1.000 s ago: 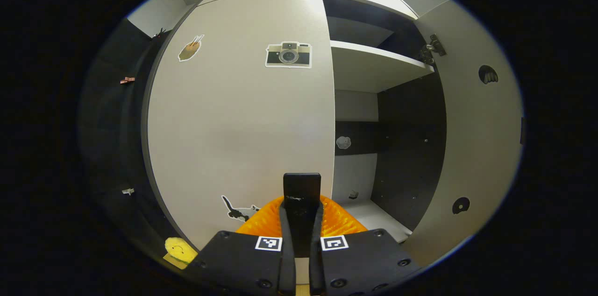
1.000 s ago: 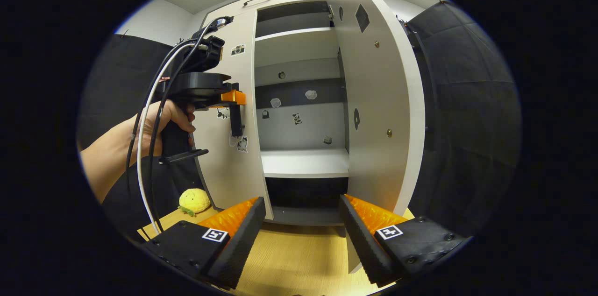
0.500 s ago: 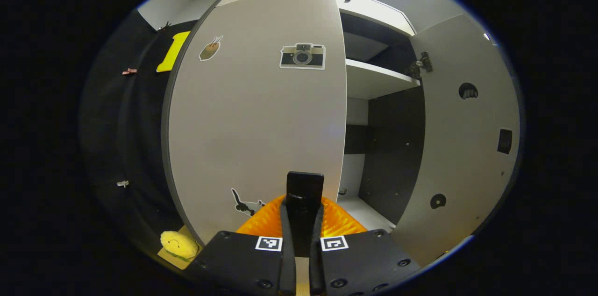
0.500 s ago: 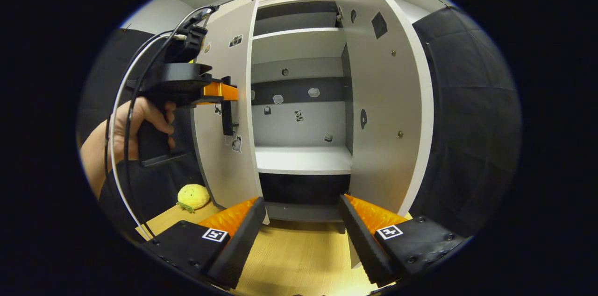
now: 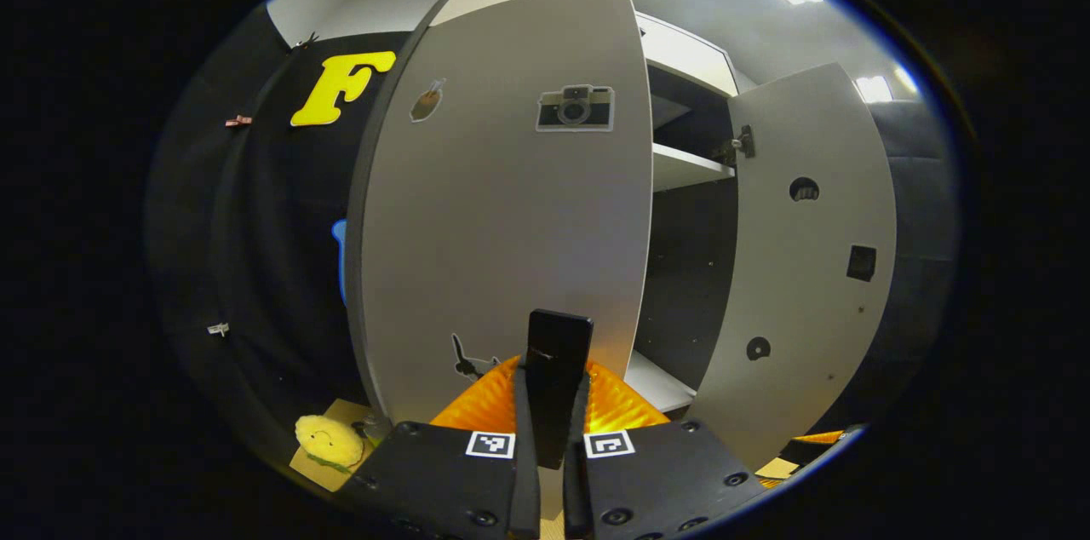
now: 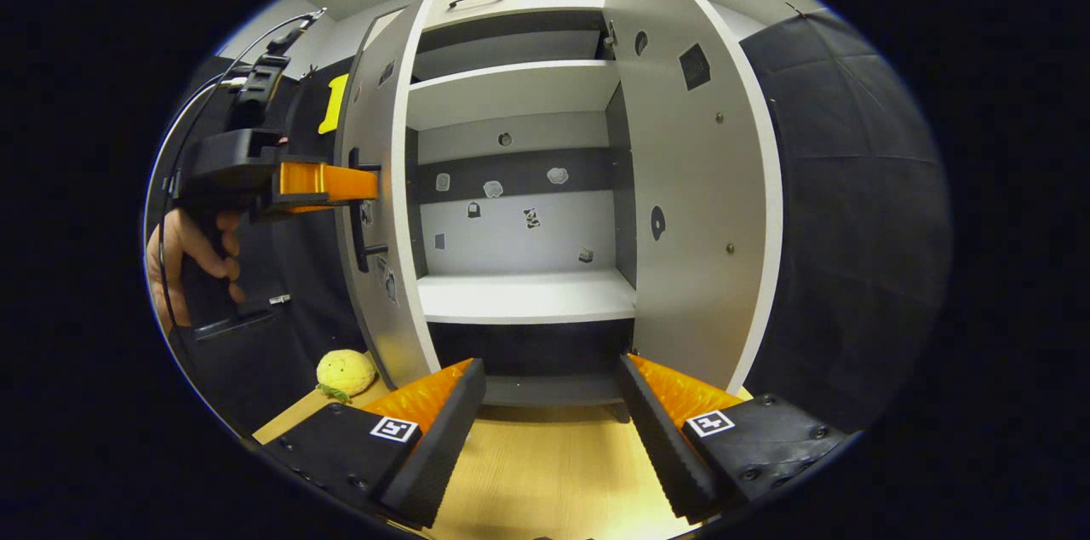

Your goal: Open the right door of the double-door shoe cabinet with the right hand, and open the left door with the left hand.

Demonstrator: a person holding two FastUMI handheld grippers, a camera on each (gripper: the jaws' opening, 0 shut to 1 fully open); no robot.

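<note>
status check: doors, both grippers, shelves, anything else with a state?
Right door: swung wide open.
Left door: partly open, mid-swing.
Door handle: clamped between the left gripper's fingers.
Left gripper: shut on door handle.
Right gripper: open, holding nothing.
Shelves: bare, stickers on back wall.
Yellow plush toy: lying on floor beside cabinet.

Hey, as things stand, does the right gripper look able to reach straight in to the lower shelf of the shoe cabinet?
Probably yes. The right gripper, jaws open and holding nothing, faces the lower shelf. The right door stands wide open and the left door is swung aside, leaving the gap between them free.
</note>
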